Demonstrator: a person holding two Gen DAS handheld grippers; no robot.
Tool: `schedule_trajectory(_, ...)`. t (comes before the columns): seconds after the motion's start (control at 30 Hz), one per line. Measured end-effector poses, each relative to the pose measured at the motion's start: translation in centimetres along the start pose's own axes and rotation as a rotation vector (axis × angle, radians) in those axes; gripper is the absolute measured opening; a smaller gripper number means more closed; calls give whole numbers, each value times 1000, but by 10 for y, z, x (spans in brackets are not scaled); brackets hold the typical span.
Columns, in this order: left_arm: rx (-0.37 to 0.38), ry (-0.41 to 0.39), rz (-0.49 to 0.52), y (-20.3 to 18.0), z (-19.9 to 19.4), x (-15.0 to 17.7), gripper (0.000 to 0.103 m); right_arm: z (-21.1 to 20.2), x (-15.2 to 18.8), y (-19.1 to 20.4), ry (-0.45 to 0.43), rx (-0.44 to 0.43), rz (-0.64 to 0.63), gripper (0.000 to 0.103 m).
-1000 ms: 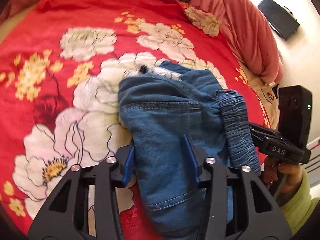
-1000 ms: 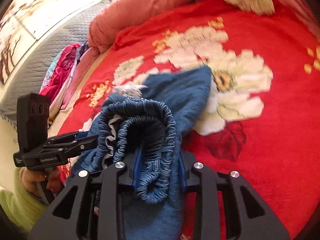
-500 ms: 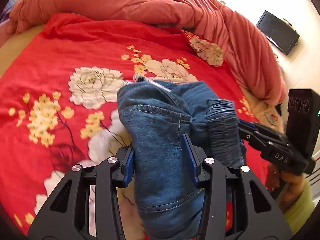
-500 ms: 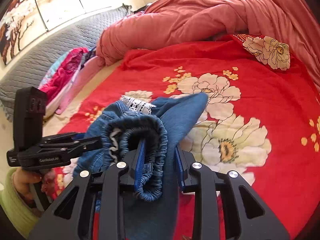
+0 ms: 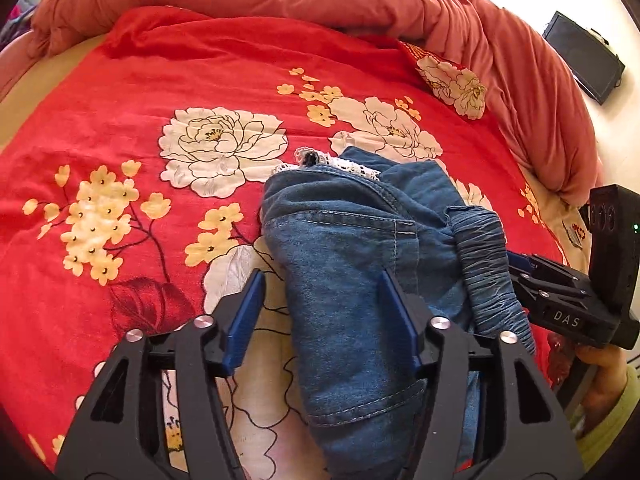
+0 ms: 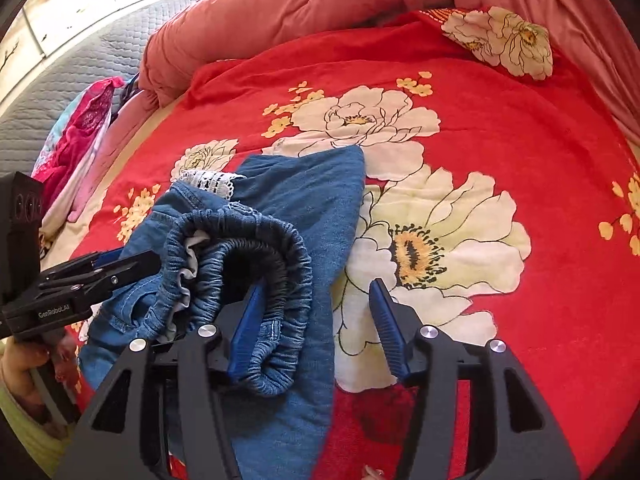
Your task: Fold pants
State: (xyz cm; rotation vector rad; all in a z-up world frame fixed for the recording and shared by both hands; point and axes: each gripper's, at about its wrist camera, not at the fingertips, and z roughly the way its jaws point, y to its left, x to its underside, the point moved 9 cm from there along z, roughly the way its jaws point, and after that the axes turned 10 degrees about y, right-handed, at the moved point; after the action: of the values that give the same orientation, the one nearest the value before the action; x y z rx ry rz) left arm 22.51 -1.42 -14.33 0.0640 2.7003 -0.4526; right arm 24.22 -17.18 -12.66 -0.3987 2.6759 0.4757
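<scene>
Red floral bedspread (image 5: 120, 92) fills the left wrist view; folded denim pants (image 5: 352, 264) lie between the left gripper (image 5: 320, 292)'s opening blue pads, touching only the right one. From the right wrist, the right gripper (image 6: 316, 300) is also opening, released; the gathered elastic waistband (image 6: 256, 252) drapes over its left pad.

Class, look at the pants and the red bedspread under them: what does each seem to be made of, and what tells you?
Pants: looks like blue denim, matte and faded, with pale topstitched seams and a gathered waistband.
Bedspread: probably a soft plush fabric, slightly fuzzy surface, printed with cream flowers; the exact fibre cannot be told.
</scene>
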Motion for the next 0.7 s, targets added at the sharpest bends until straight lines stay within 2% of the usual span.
schedule_trajectory(0.07,2,-10,-1,-2,-5,1,62,-7,2,1,-25,49,-32,64)
schedule_trajectory(0.13,15,-29,-4,-4,-12,1,68,-14,3,2,-53,83,-55,67)
schedule_trajectory(0.17,15,-36,-5,-6,-15,1,72,-17,3,2,-63,85,-56,69)
schedule_trajectory(0.2,17,-47,-3,-8,-20,2,73,-20,4,2,-74,86,-55,79)
schedule_trajectory(0.23,18,-55,0,-10,-23,3,77,-25,4,3,-92,85,-52,83)
schedule_trajectory(0.33,9,-77,7,-13,-35,9,82,-43,7,6,-153,95,-63,90)
schedule_trajectory(0.37,8,-88,10,-14,-39,10,87,-48,7,7,-172,104,-64,91)
schedule_trajectory(0.47,-22,-123,14,-17,-52,14,92,-68,10,10,-231,128,-76,94)
schedule_trajectory(0.57,-32,-166,20,-22,-68,19,94,-83,17,15,-283,138,-71,96)
schedule_trajectory(0.7,-55,-193,9,-27,-80,39,94,-92,31,20,-302,145,-64,98)
